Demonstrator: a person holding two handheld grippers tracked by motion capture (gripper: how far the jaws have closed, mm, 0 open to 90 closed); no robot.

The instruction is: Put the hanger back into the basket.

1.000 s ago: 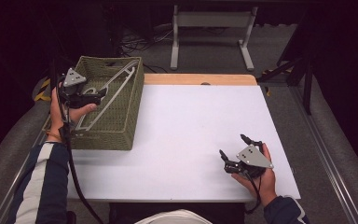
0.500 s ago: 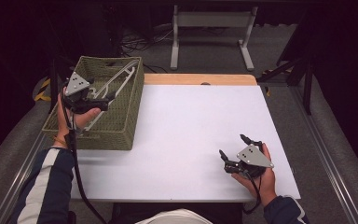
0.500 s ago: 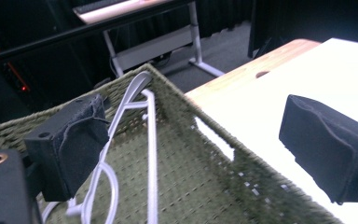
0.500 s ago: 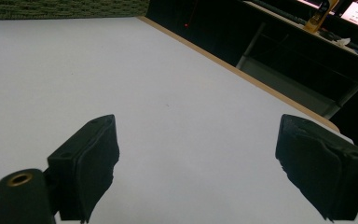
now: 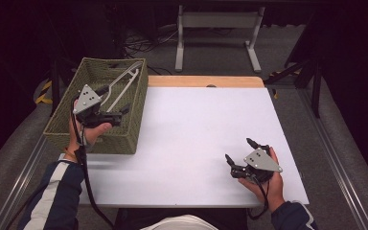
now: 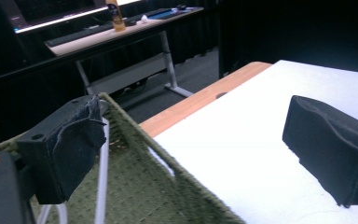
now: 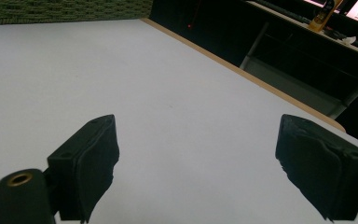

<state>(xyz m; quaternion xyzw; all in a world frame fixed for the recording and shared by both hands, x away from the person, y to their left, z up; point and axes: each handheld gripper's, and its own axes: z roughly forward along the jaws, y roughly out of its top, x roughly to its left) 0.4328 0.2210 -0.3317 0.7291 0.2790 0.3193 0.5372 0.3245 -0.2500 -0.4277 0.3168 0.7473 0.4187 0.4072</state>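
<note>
— Two sets of jaws, both spread wide, and I see nothing between either pair. The left gripper [image 5: 120, 111] has just been opening; its pads stand well apart in the left gripper view, with bare space between them.

— Where is that left one?

— I have it over the green woven basket [image 5: 136, 124], by the wall nearest the middle of the bench [image 5: 196, 124]. In its own view one jaw hangs over the inside of the basket, the other out past the rim over the white top.

— And the hanger?

— Lying in the basket: a white clothes hanger [image 5: 124, 84], leaning toward the far corner, just beyond the left gripper and not touched by it.

— The right side?

— The right gripper [image 5: 242, 155] is low over the bench near the front right corner, well apart from the basket, with white surface under its jaws.
</note>
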